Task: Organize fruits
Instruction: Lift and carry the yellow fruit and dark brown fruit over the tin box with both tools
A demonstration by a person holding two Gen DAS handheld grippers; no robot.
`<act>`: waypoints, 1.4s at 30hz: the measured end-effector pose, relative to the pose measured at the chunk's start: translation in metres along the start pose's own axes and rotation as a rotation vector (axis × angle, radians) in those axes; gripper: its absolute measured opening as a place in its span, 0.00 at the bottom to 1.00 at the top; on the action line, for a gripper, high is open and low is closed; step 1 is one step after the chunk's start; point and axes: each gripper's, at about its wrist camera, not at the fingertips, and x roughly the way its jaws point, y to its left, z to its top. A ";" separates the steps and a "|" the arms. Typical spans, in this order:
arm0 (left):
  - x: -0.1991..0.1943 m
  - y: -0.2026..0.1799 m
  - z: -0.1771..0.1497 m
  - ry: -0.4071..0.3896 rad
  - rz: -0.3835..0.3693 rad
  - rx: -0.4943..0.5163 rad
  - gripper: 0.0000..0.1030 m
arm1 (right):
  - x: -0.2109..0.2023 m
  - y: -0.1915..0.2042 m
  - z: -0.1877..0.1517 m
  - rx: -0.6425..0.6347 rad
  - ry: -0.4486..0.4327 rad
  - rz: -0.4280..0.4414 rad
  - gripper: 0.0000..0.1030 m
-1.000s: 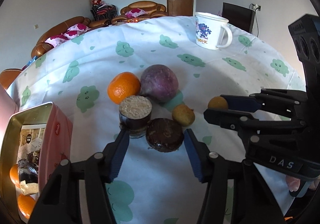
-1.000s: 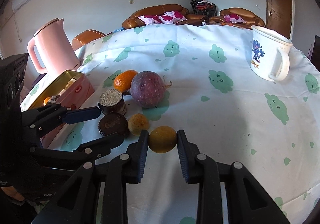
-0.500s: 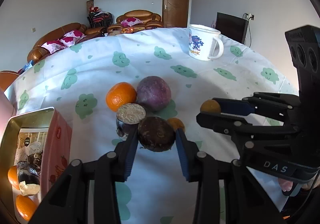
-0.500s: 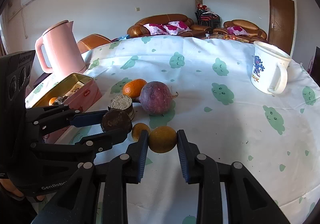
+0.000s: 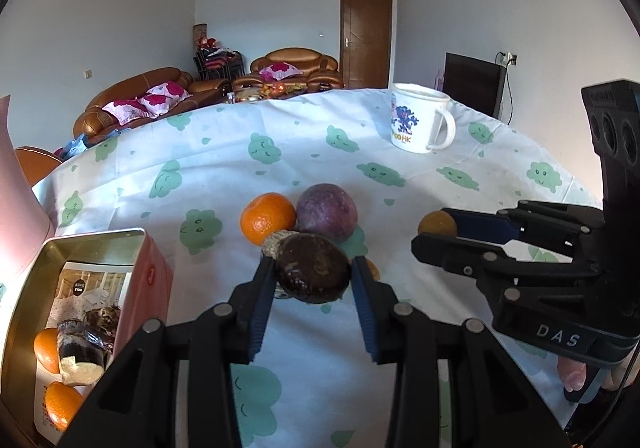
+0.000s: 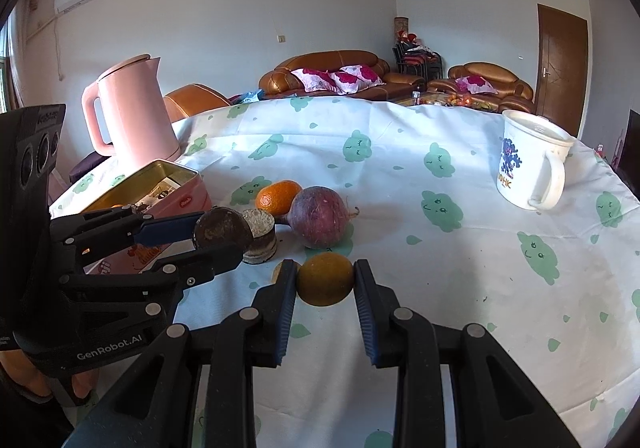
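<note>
The table point(image 6: 460, 264) carries a pink kettle point(image 6: 132, 115) and open tin point(image 6: 176, 187) at its left edge, a mug point(image 6: 528, 167) toward the right. The left tongs point(image 5: 312, 276) grip a dark brown fruit point(image 5: 312, 272) above the cloth; the right tongs point(image 6: 325, 280) clamp a yellowish-brown fruit point(image 6: 325, 279). A purple fruit point(image 6: 318, 217) and tangerine point(image 6: 278, 196) lie mid-table.

We read "DAS" in pale capitals on the black body of the right gripper point(image 5: 436, 236), at about 4 o'clock in the left wrist view. We read "GenRobot.AI" on the black body of the left gripper point(image 6: 218, 234), at about 8 o'clock in the right wrist view. On the white mug point(image 5: 420, 117), at about 2 o'clock in both views, orange letters below a blue cartoon figure end in "HK"; we cannot make out the letters before them. The small red marks on the pink tin point(image 6: 188, 195) are too small for us to read.
</note>
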 end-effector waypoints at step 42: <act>-0.035 0.001 -0.004 -0.182 0.095 -0.012 0.39 | -0.029 0.008 -0.004 -0.041 -0.165 -0.028 0.30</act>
